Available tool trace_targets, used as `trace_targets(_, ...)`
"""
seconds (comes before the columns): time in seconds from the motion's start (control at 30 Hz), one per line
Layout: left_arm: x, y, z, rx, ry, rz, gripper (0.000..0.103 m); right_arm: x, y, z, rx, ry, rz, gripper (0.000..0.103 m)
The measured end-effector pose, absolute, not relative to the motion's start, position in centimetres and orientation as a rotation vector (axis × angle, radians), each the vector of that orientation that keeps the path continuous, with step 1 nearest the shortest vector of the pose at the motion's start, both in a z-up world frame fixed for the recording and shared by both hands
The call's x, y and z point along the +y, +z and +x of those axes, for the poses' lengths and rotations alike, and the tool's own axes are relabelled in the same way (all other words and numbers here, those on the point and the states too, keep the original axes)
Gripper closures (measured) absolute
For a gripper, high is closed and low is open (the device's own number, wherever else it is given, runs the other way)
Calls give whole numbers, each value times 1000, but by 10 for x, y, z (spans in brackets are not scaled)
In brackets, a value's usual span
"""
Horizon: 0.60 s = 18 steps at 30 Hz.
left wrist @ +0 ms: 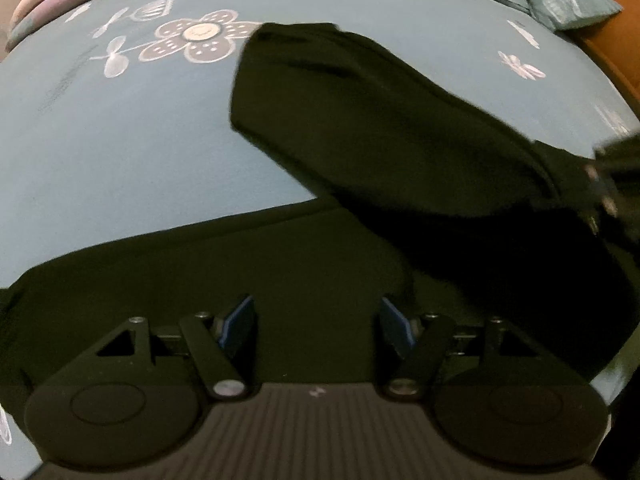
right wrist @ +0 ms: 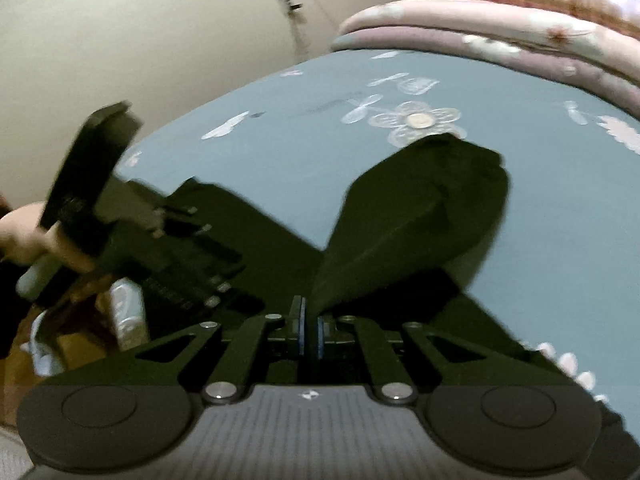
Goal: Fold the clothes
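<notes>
Dark garment (left wrist: 360, 128) spread on blue flowered bed sheet (left wrist: 120, 140), right gripper (right wrist: 309, 330) jaws pinched tight on a lifted fold of it, left gripper (left wrist: 318, 330) jaws wide apart above flat cloth, gripping nothing, a hand (right wrist: 24, 232) behind it.
</notes>
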<state>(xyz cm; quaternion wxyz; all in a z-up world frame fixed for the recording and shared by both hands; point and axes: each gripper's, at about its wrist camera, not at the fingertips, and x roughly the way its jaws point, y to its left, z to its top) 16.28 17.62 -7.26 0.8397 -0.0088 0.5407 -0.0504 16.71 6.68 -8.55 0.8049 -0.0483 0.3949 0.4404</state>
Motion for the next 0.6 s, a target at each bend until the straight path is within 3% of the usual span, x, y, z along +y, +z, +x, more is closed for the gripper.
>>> trace_targets(0.2, 191, -75, 157, 1160, -57, -34, 33, 82, -101, 136, 848, 1010, -168, 95)
trace_targets(0.6, 201, -72, 148, 1145, -42, -72, 33, 117, -127, 45, 642, 972, -499, 95)
